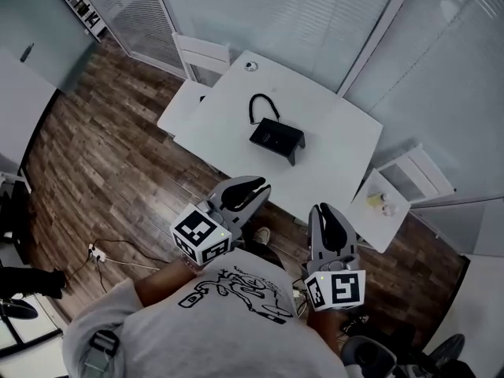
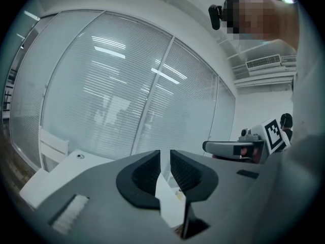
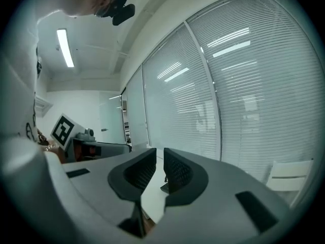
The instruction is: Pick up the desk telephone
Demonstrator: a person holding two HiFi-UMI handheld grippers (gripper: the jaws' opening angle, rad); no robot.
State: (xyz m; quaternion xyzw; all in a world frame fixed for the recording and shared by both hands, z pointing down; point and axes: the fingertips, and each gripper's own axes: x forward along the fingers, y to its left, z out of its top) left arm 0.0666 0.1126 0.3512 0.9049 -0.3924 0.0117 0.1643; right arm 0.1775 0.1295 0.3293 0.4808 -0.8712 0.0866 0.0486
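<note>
The black desk telephone [image 1: 277, 138] sits near the middle of the white table [image 1: 331, 148], its coiled cord [image 1: 258, 105] looping toward the far side. In the head view my left gripper [image 1: 262, 187] hangs over the floor just short of the table's near edge, jaws shut and empty. My right gripper [image 1: 324, 209] is beside it to the right, also shut with nothing in it. In the left gripper view the pads [image 2: 152, 172] stand almost together. Through the slit of the right gripper [image 3: 159, 159] a dark corner of the telephone [image 3: 165, 186] shows.
A white chair [image 1: 203, 53] and a low white surface [image 1: 177, 107] stand at the table's far left. Another white chair [image 1: 415, 172] and a small side table [image 1: 380, 203] with small items are at the right. A power strip [image 1: 97, 252] lies on the wooden floor. Blinds cover the glass walls.
</note>
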